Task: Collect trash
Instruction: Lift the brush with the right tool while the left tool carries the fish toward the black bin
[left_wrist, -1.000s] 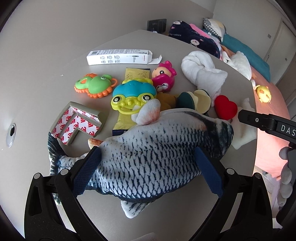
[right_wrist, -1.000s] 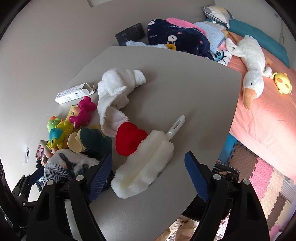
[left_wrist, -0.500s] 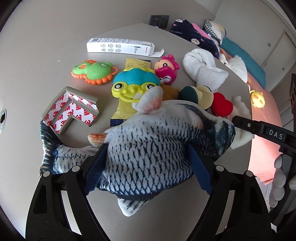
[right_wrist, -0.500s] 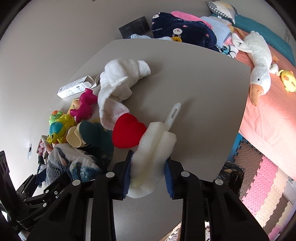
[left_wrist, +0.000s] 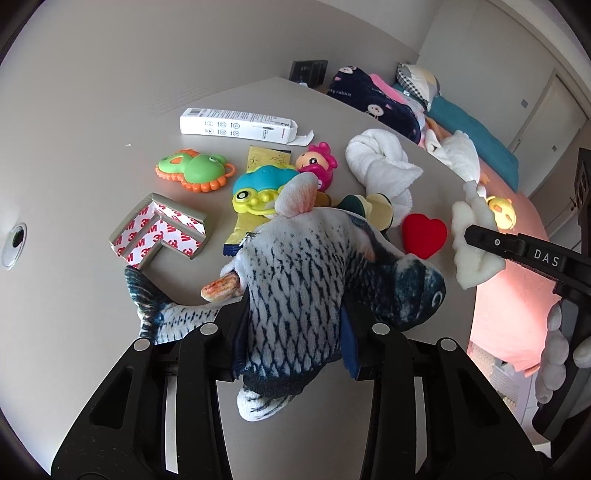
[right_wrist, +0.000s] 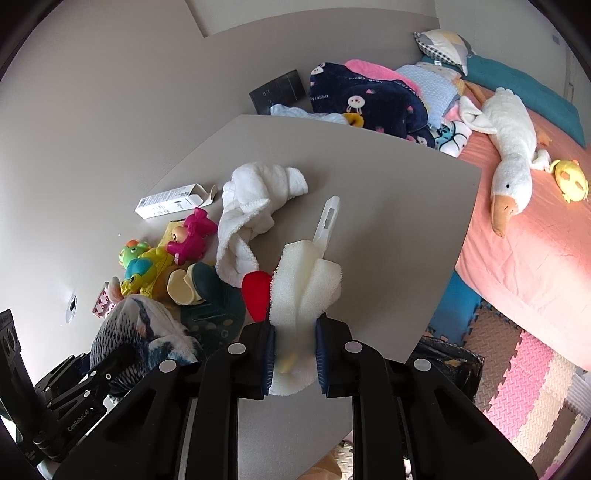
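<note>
Between the blue pads of the left hand-held gripper (left_wrist: 293, 338), the plush fish (left_wrist: 317, 280) is pinched at its belly, its tail drooping toward the grey table (left_wrist: 92, 155). Across from it, the right hand-held gripper (right_wrist: 293, 354) squeezes a white sponge brush (right_wrist: 303, 291), handle pointing away. Beyond lie a red heart (left_wrist: 424, 233), rolled white towel (right_wrist: 255, 199), rubber toys and a white carton (left_wrist: 236, 124). Past the table edge stands a pink bed (right_wrist: 535, 236).
</note>
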